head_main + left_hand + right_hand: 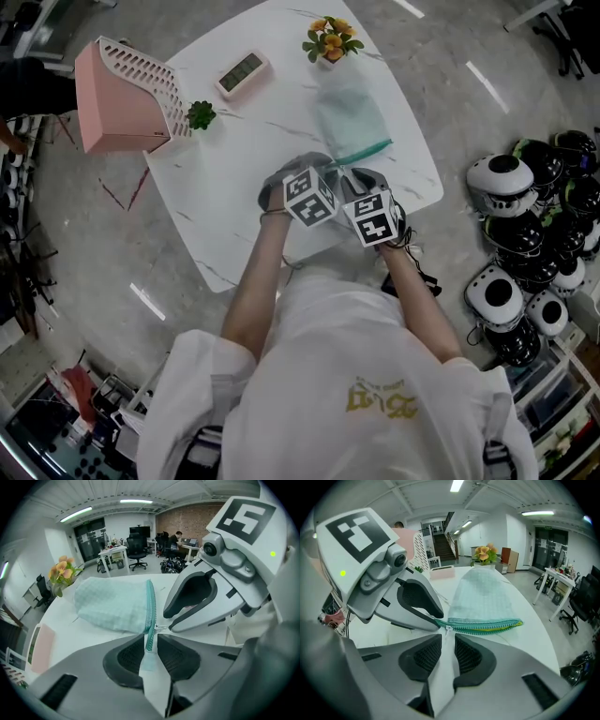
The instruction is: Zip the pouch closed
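A pale mint pouch (352,117) lies flat on the white table (225,187), its teal zipper (361,153) along the near edge. In the right gripper view the zipper (483,624) gapes, showing yellow inside, and its small pull (449,628) sits at the left end. My left gripper (150,641) straddles the zipper's end tab (148,660); its jaws stand narrowly apart, not pressing. My right gripper (448,644) is open just short of the pull, nothing between its pads. Both grippers (319,173) (367,183) meet tip to tip at that corner.
A pink slotted rack (122,94), a small green plant (201,114), a pink desk clock (242,72) and a pot of orange flowers (330,42) stand along the far side of the table. White and black helmets (525,253) are piled on the floor at the right.
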A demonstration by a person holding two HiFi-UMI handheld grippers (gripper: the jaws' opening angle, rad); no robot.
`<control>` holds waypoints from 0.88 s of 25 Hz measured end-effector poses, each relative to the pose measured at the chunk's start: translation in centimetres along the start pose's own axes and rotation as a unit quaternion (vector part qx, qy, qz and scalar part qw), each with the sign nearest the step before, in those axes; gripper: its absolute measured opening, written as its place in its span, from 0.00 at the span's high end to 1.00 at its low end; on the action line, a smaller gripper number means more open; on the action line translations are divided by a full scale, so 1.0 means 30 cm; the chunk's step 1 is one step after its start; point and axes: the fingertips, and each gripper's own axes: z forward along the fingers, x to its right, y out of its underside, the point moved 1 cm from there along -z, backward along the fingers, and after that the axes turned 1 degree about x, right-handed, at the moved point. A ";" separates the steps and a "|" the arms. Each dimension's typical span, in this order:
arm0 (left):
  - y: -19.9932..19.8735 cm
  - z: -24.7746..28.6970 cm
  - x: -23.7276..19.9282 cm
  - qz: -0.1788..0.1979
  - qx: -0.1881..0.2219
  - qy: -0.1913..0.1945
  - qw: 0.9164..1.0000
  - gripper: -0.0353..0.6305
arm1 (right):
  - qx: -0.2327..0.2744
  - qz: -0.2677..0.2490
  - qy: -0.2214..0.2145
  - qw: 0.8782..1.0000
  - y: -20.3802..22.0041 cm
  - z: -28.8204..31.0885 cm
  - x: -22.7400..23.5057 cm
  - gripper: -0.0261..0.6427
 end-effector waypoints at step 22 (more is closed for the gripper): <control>-0.011 0.008 0.017 0.003 0.000 0.022 1.000 0.88 | -0.002 -0.045 0.024 0.999 -0.011 0.026 0.006 0.93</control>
